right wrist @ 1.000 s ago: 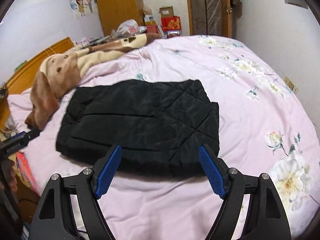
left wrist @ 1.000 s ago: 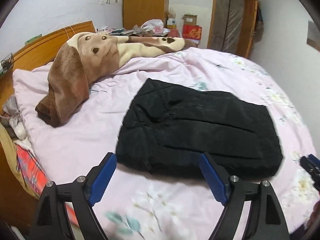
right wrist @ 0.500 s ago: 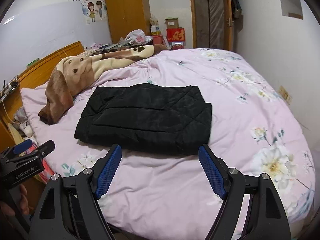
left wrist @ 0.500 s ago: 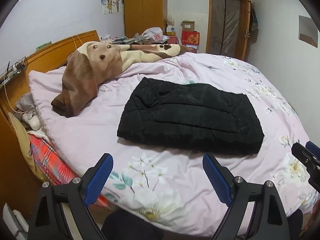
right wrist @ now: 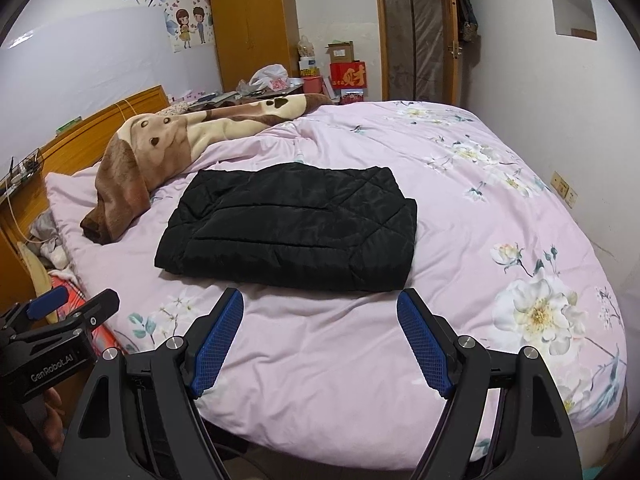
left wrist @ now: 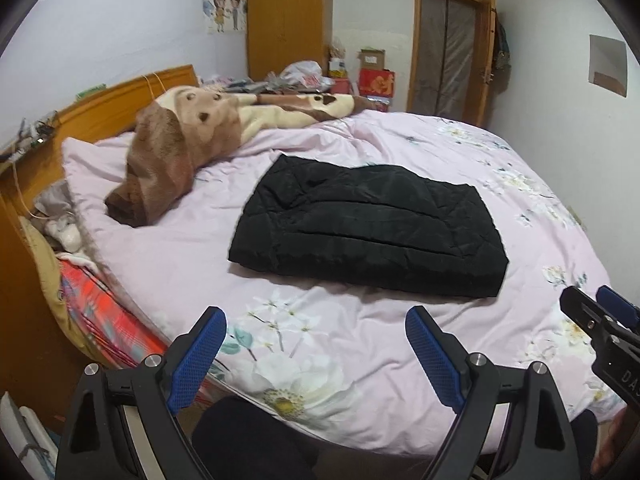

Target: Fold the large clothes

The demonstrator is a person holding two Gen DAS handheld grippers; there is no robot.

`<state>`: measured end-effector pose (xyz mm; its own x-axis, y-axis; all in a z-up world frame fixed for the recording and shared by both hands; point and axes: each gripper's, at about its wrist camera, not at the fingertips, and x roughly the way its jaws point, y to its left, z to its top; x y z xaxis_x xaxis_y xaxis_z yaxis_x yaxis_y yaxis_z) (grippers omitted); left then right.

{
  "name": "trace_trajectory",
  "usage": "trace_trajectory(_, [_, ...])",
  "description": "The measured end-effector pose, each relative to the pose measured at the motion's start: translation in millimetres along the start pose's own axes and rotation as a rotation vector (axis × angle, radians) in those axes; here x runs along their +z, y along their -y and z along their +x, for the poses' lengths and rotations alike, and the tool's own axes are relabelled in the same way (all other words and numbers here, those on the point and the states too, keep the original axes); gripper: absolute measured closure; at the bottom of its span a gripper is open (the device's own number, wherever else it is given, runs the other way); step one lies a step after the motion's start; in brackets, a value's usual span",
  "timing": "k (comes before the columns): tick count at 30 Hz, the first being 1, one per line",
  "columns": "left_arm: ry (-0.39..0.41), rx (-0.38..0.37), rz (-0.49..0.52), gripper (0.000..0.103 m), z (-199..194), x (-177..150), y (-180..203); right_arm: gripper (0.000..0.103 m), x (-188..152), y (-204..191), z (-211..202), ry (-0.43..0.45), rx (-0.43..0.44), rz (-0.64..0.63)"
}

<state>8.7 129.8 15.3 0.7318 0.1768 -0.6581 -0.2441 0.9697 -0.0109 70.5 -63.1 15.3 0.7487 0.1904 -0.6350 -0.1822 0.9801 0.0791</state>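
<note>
The black quilted jacket (right wrist: 288, 228) lies folded into a neat rectangle on the bed (right wrist: 460, 216), ahead of both grippers and touching neither. The left gripper (left wrist: 316, 354) and right gripper (right wrist: 320, 338) both stand wide open and empty, so the folding looks finished

Pink floral quilt (right wrist: 460, 208) covered the bed, brown dog blanket (right wrist: 160, 140) lay near headboard (left wrist: 104, 100), wardrobe (right wrist: 252, 24) stood beside door (right wrist: 412, 36).

We read "GenRobot.AI" in pale letters on the black body of the left gripper (right wrist: 60, 320), seen in the right wrist view. On the red cardboard box (right wrist: 348, 76) by the far wall we note one large gold Chinese character, 财. The letters "DAS" show on the black body of the right gripper (left wrist: 600, 320); the remainder is cut off.
</note>
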Motion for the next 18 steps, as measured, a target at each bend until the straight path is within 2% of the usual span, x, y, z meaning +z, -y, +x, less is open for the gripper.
trace_trajectory(4, [0.011,0.0,0.022,0.012,-2,0,4,0.024,0,2,0,0.002,-0.002,0.007])
trace_trajectory(9, [0.001,-0.062,0.025,0.012,0,-1,7,0.024,0,3,0,-0.004,-0.004,0.004])
trace_trajectory(18, [-0.003,-0.072,0.053,0.012,1,-4,16,0.024,2,4,0,-0.009,-0.014,0.012])
